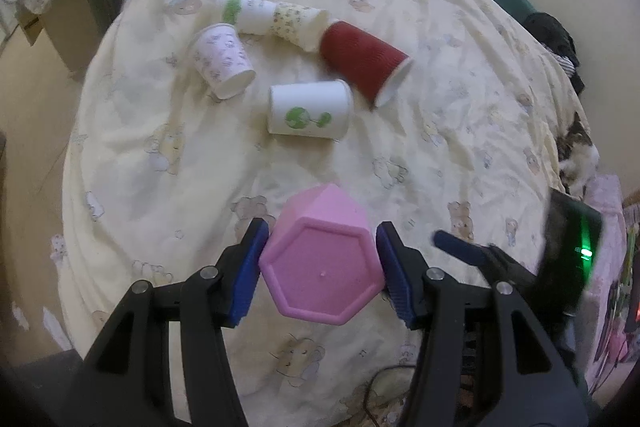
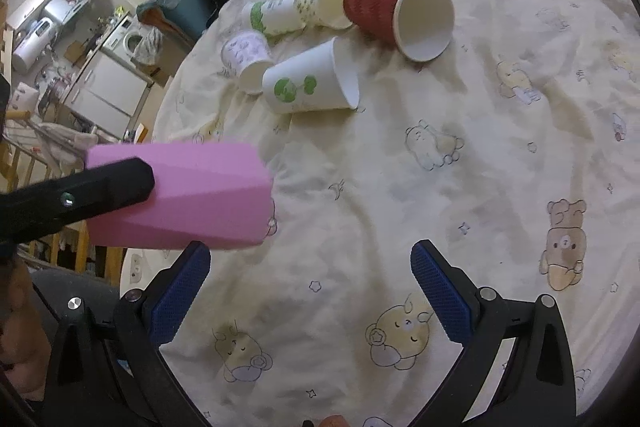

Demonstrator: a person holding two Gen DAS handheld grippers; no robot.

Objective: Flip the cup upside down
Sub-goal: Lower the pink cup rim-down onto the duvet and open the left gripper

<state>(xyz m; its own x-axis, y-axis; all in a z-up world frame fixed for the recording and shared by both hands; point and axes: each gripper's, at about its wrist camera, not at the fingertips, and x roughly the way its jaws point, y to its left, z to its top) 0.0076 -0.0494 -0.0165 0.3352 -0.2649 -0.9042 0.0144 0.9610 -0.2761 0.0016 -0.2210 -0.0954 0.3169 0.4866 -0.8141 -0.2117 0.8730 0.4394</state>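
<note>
Left gripper (image 1: 320, 267) clamps faceted pink cup (image 1: 322, 267), possibly plastic; right gripper (image 2: 310, 291) spread, empty.

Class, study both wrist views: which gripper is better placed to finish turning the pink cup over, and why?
Left. The left gripper already clamps the pink cup between its jaws; the right gripper is open and holds nothing.

left gripper (image 1: 320, 267) clamping pink cup (image 1: 322, 263), base toward camera

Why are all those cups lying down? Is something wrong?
Yes, it looks messy. Five paper cups, like the red cup and the green-logo cup, lie tipped on the bedsheet. The left tool holds the pink cup sideways in the air.
</note>
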